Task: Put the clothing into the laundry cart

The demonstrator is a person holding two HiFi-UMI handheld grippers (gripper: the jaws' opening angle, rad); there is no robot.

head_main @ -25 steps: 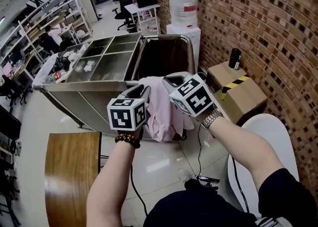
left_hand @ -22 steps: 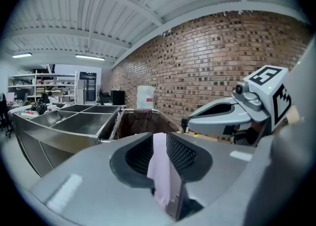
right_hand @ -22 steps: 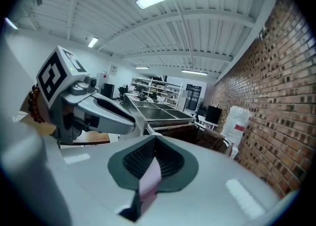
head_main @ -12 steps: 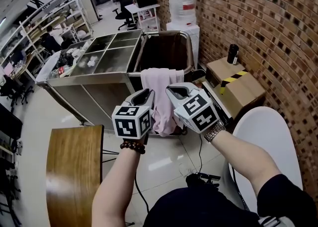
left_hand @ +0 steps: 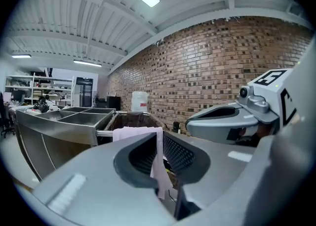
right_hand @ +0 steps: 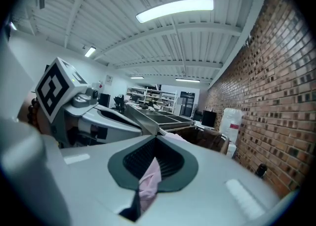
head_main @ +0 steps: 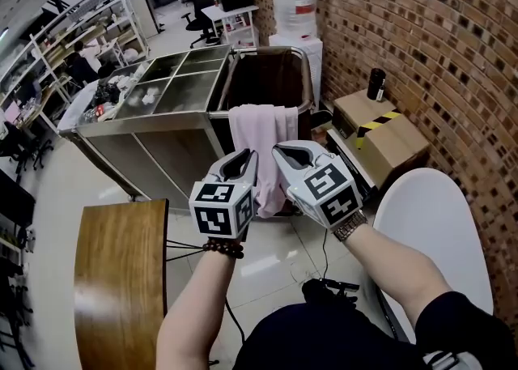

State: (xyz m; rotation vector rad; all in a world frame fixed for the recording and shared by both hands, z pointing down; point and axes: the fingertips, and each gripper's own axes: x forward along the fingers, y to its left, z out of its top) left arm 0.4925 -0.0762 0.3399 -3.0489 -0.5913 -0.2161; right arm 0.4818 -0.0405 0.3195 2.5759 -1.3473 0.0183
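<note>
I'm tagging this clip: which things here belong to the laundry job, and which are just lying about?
Job: pink garment, pinched by left gripper and right gripper; laundry cart.
Lying about: water dispenser, cardboard box, dark bottle, wooden table.

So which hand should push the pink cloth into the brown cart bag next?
Left, probably. The left gripper and right gripper both clamp the pink cloth garment, but the left one points straighter at the brown bag of the steel cart.
</note>
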